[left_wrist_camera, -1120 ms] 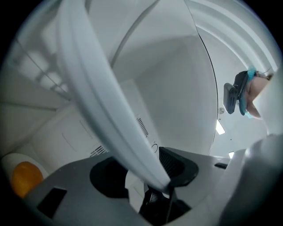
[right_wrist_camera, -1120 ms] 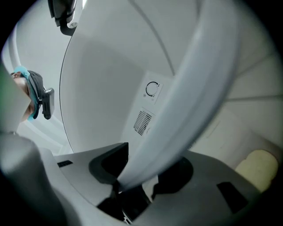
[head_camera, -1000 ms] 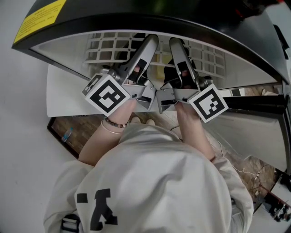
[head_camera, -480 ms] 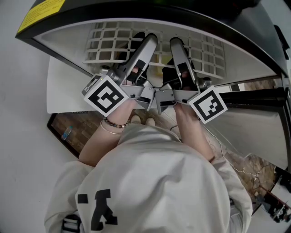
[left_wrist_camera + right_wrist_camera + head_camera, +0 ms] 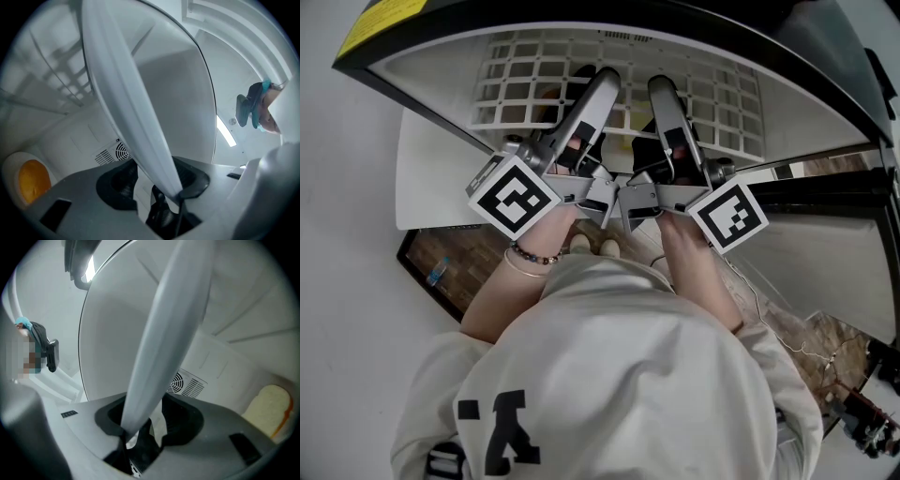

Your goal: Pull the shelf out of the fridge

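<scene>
The white grid shelf lies flat in the fridge. Its long front rail runs side to side across the opening and faces the person. The left gripper and right gripper sit side by side near the rail's middle. Each is clamped on the rail, their jaws having just been closing. More of the grid shows below the fridge's dark top rim than a second ago, so the shelf has slid outward toward the person.
</scene>
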### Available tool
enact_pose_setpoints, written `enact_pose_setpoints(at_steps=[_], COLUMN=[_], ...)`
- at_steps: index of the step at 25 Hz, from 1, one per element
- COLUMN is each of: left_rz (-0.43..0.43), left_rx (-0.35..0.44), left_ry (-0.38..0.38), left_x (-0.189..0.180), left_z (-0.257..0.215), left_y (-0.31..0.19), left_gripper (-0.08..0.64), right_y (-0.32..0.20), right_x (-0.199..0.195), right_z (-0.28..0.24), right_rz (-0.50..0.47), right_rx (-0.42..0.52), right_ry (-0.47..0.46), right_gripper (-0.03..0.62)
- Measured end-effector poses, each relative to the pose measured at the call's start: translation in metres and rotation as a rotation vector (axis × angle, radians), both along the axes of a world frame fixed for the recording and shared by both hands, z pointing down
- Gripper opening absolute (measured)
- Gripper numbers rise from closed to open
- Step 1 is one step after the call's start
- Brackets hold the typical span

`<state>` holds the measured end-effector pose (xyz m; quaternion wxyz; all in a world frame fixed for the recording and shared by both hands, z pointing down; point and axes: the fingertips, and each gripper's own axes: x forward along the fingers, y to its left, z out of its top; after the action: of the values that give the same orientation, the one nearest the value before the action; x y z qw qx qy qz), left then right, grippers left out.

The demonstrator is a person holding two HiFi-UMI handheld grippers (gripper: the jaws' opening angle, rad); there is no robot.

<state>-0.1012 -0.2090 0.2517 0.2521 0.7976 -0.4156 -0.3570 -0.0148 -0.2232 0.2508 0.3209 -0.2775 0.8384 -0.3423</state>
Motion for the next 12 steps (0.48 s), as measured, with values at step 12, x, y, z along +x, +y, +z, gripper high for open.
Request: enact_pose_setpoints(at_steps=[12], left_rz=[-0.009], left_rx=[-0.016], left_ry=[0.013], left_x=[0.002], left_z=[0.0048], left_y=[0.0142], left_gripper=[0.202], right_y=[0.0131], right_x=[0.0026], right_z=[0.0063], right_rz=[-0.017], right_rx=[-0.03], right_ry=[-0.02], right_gripper=[0.178])
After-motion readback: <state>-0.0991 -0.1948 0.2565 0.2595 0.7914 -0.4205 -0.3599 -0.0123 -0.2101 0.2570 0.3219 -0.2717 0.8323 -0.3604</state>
